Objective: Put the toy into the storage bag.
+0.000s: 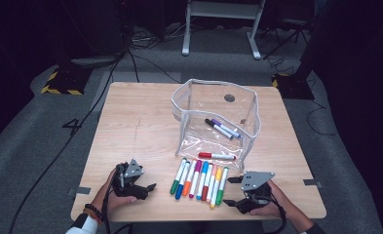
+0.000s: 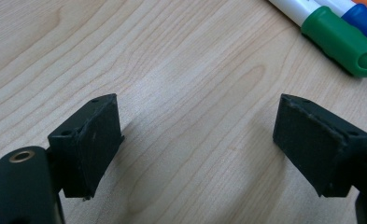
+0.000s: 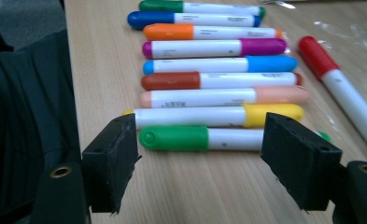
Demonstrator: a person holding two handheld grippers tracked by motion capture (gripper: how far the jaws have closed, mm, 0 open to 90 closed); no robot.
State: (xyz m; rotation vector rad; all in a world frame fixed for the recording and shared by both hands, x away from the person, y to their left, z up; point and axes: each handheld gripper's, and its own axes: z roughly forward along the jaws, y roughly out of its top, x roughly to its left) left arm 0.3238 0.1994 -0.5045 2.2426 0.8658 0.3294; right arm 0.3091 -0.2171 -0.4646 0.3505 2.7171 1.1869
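nine markers (image 1: 199,178) on wooden table (image 1: 135,131), dark room.

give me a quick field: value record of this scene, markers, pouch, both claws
surface: wooden table
marker row: nine markers side by side in front of the pouch
clear pouch: clear pouch standing open behind the row
in pouch: two markers, one purple-capped, one dark-capped
red marker: red marker lying on the pouch's front edge
left claw: left claw open, empty, left of the row
right claw: right claw open, empty, facing the nearest green marker
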